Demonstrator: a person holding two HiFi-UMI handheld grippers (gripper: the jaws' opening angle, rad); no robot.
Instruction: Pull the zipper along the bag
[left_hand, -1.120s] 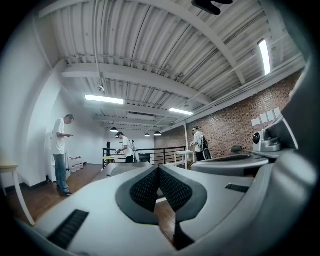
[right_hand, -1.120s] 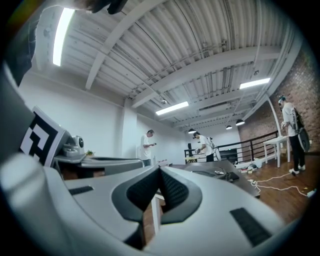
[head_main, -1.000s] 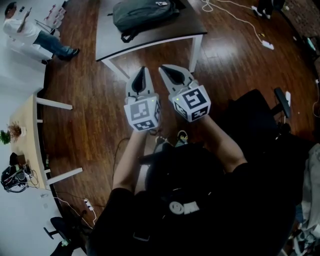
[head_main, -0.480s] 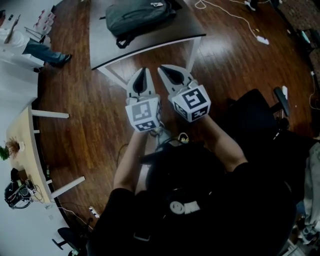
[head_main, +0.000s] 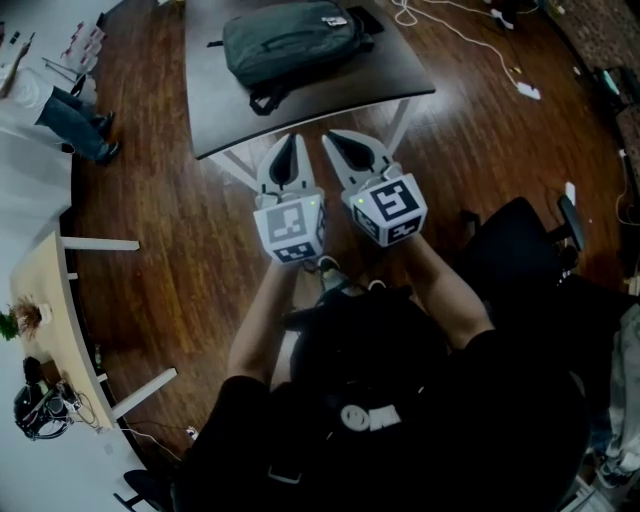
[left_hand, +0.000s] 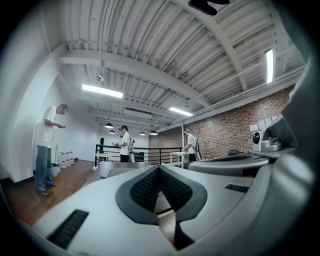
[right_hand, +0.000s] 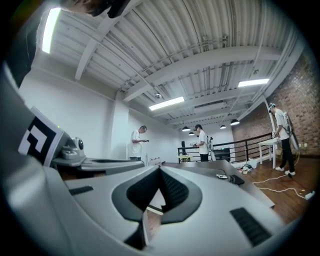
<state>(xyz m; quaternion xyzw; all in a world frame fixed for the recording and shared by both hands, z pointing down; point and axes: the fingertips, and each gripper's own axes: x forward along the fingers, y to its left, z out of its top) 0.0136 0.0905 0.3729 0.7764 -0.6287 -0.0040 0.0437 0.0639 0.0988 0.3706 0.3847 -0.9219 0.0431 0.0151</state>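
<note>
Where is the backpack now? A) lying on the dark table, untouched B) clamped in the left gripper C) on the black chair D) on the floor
A: the backpack lies on the dark table; left gripper and right gripper are shut, empty, short of it.

Bag (head_main: 290, 42) lies on table (head_main: 400, 82); left gripper (head_main: 287, 148), right gripper (head_main: 341, 144) seemingly closed.

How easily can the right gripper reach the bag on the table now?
Probably not yet. The right gripper is held near the front edge of the table, jaws shut, and the bag lies farther back. Nothing blocks the way, though.
</note>
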